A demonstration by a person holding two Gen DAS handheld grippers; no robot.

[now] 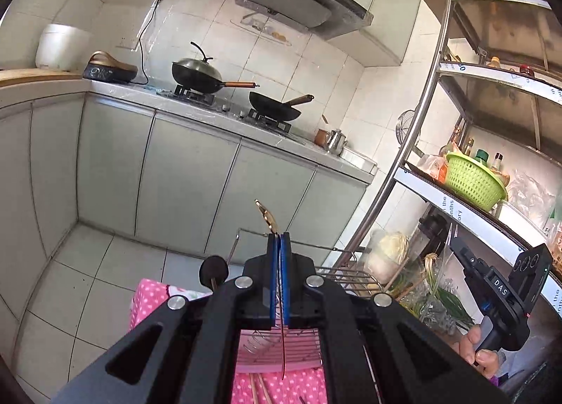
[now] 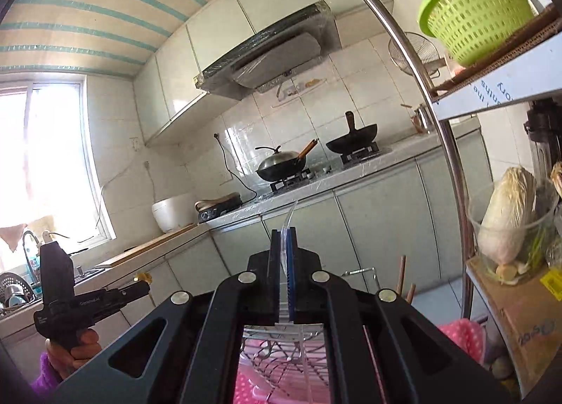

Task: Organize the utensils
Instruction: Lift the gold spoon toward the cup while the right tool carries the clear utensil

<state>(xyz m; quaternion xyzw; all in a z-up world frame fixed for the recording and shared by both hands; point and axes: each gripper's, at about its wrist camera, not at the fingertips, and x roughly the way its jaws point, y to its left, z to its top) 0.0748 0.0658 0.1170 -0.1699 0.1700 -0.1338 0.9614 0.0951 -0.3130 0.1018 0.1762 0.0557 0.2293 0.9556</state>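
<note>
The left gripper (image 1: 280,236) has its blue fingers (image 1: 272,274) pinching a thin gold utensil (image 1: 267,217). Its long line runs along the fingers, from 6 o'clock to 12 o'clock. The gold tip pokes out past the fingertips and leans a little toward 11 o'clock, and the thin stem (image 1: 283,351) hangs down behind, over a wire rack (image 1: 346,277) on a pink dotted cloth (image 1: 151,293). The right gripper (image 2: 285,232) has its fingers (image 2: 291,263) pinching a clear plastic utensil (image 2: 290,216). It also runs along the fingers, and its top points up toward 12 o'clock. Both are held up in the air, facing the stove.
</note>
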